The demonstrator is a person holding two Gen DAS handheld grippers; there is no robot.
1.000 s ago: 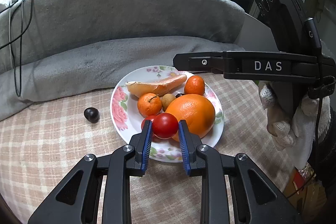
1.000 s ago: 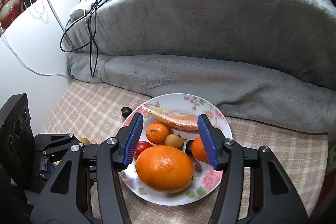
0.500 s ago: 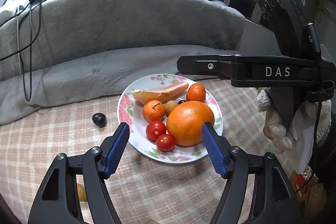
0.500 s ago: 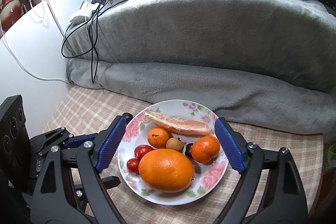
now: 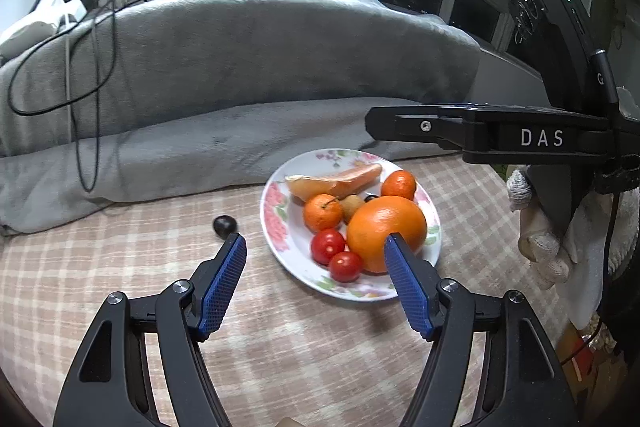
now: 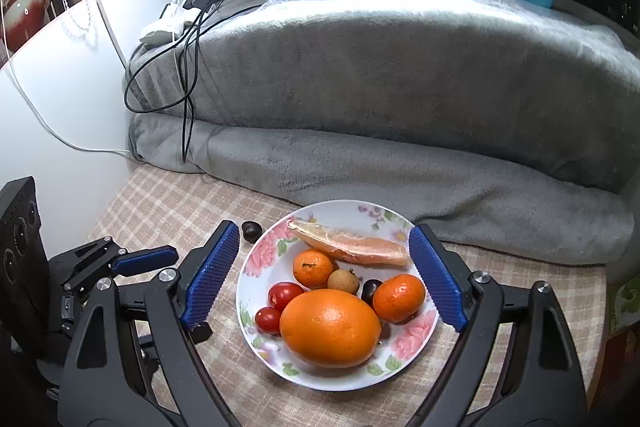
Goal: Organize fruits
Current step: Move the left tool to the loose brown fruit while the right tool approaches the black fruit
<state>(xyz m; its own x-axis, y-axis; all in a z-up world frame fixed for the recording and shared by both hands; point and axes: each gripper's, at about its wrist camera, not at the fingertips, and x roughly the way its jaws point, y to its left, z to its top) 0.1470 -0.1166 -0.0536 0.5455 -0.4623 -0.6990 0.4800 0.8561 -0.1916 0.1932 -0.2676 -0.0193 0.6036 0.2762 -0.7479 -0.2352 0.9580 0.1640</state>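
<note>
We see the floral plate (image 6: pixel 256 259) resting on the checked cloth of the bench (image 5: pixel 100 267), in front of a rolled grey blanket (image 6: pixel 400 67). On the plate lie a large orange (image 6: pixel 330 327), two mandarins (image 6: pixel 313 268), two cherry tomatoes (image 6: pixel 285 295), a small brown longan-like fruit (image 6: pixel 343 281), a dark grape (image 6: pixel 371 289) and a peeled pomelo wedge (image 6: pixel 356 249) along the far side. One more dark fruit (image 5: pixel 224 225) sits off the plate on the cloth, just beside its left rim.

Our left hand-held gripper (image 5: pixel 316 267) stands wide with nothing between its pads. It hovers at the near edge of the plate; its right finger (image 5: pixel 404 283) overlaps the large orange in this view, while the left finger's tip lies just below the loose dark fruit. The tomatoes lie beyond the gap, apart from both pads.

Our right hand-held gripper (image 6: pixel 324 259) is also spread wide and grips nothing. In its own view the fingers straddle the plate, so nearly all the fruit shows between them. A gloved hand (image 5: pixel 540 247) carries it.
</note>
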